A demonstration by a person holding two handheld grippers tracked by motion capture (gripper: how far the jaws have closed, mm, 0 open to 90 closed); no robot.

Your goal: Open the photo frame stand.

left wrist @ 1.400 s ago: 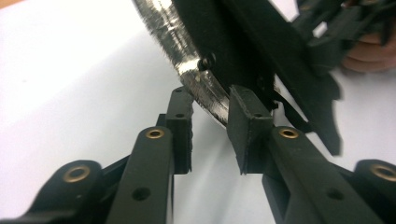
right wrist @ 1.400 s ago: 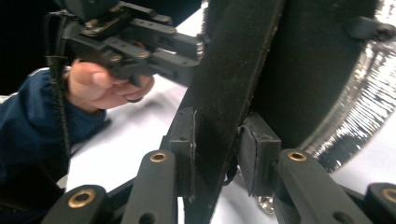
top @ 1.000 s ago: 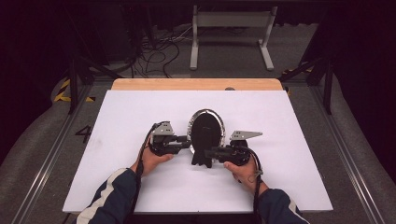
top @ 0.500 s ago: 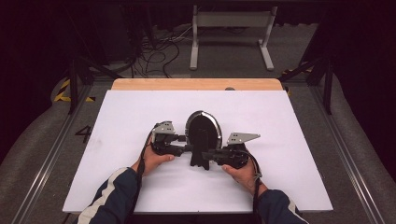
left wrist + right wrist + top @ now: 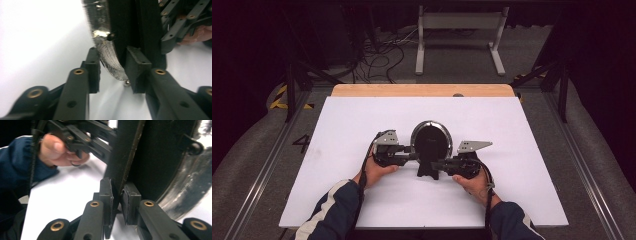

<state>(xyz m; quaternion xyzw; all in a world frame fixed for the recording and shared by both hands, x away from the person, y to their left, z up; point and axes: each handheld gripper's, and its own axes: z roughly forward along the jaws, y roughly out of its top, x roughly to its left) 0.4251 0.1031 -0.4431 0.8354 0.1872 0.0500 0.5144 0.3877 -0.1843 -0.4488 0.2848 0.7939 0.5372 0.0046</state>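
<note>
A round black table mirror (image 5: 431, 140) with a chrome rim stands upright on its black stand (image 5: 428, 171) in the middle of the white table. My left gripper (image 5: 414, 156) comes in from the left. Its jaws are closed on the chrome rim (image 5: 110, 62) and the black back behind it, so the left gripper (image 5: 112, 68) is shut on the mirror's edge. My right gripper (image 5: 437, 165) reaches in from the right, low down. In the right gripper view the right gripper (image 5: 117, 195) is shut on the thin black stand plate (image 5: 125, 162).
The white sheet (image 5: 362, 120) covers the tabletop, with a wooden strip (image 5: 422, 90) along its far edge. Beyond that are a metal frame (image 5: 459, 37) and cables (image 5: 377, 55) on the floor. Rails (image 5: 272, 160) run along both sides of the table.
The mirror has turned or tilted a little between the grippers, and its face now looks darker. Both hands have hardly shifted and keep the same hold.
</note>
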